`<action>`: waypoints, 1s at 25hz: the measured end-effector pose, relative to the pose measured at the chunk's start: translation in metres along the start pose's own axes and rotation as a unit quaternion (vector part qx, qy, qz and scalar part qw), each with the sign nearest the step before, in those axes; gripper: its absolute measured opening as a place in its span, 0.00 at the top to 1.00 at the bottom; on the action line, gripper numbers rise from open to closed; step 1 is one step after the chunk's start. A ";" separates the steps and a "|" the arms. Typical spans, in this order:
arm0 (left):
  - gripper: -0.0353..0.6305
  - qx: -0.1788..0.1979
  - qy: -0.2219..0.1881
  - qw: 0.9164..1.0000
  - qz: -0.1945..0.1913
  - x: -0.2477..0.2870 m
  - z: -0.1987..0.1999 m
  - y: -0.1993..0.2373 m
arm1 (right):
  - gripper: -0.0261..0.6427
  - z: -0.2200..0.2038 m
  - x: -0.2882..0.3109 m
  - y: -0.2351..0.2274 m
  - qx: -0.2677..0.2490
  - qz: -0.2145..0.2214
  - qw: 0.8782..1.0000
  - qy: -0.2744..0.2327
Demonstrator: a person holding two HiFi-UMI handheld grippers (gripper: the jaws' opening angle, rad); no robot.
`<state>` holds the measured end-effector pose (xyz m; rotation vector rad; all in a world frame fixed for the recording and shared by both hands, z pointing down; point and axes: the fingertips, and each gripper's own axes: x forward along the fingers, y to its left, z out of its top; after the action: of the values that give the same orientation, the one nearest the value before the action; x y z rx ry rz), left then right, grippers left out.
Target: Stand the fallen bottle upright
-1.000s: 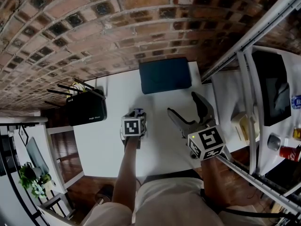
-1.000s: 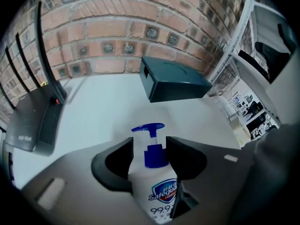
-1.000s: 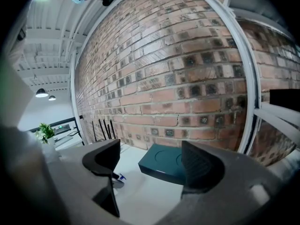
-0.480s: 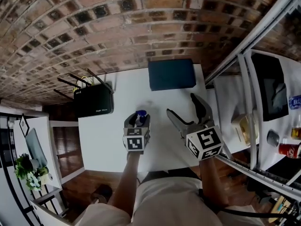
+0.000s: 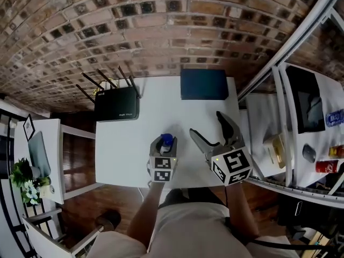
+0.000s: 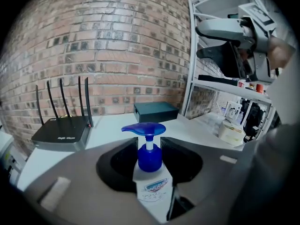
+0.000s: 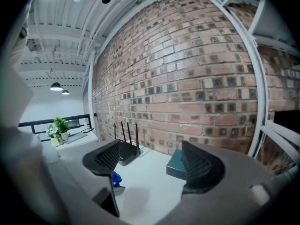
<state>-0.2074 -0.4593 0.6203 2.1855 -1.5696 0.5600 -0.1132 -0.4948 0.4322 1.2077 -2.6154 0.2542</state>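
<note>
Blue-pumped bottle (image 6: 149,175) hung upright, pinched in left gripper (image 5: 163,144) jaws, right gripper (image 5: 207,125) jaws spread empty; next probably needed level lowering onto the bench (image 5: 123,149).

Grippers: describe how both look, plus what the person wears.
The left gripper and right gripper are grey, with curved jaws lined by dark ribbed pads. Each carries a white cube printed with black square markers. The person wears light beige trousers or shorts.

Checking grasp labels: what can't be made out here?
- Left gripper view: white plastic bottle with blue pump head, base hidden by the left gripper's body; white table contact unknown.
- Head view: left gripper covers all but the pump.
- Right gripper view: right gripper's finger hides its body.
- Label print: blurred.
</note>
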 end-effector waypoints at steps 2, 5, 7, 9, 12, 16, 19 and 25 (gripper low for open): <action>0.71 0.009 -0.014 1.000 -0.001 -0.012 -0.007 -0.006 | 0.36 0.002 -0.006 0.010 -0.005 0.004 1.000 -0.003; 0.71 0.009 -0.031 0.999 0.004 -0.030 -0.022 -0.012 | 0.36 0.002 -0.016 0.023 -0.011 0.006 1.000 -0.004; 0.71 0.010 -0.044 0.999 0.003 -0.039 -0.028 -0.014 | 0.36 0.001 -0.022 0.030 -0.013 0.005 1.000 -0.004; 0.69 0.014 -0.050 0.999 -0.007 -0.042 -0.031 -0.019 | 0.36 0.001 -0.029 0.035 -0.015 0.003 1.000 -0.006; 0.54 0.007 -0.047 0.998 -0.032 -0.037 -0.030 -0.024 | 0.36 0.001 -0.042 0.045 -0.017 -0.001 1.000 -0.012; 0.50 0.006 -0.033 0.998 -0.052 -0.029 -0.026 -0.022 | 0.36 0.000 -0.062 0.061 -0.018 -0.010 1.000 -0.021; 0.44 0.014 -0.028 0.998 -0.056 -0.036 -0.029 -0.021 | 0.36 -0.004 -0.081 0.073 -0.024 -0.015 0.999 -0.025; 0.35 0.001 -0.048 0.998 -0.031 -0.083 -0.035 -0.021 | 0.36 -0.013 -0.121 0.087 -0.024 -0.023 0.999 -0.030</action>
<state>-0.2148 -0.3691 0.6040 2.2840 -1.5427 0.4437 -0.1022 -0.3482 0.4036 1.2773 -2.6238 0.1486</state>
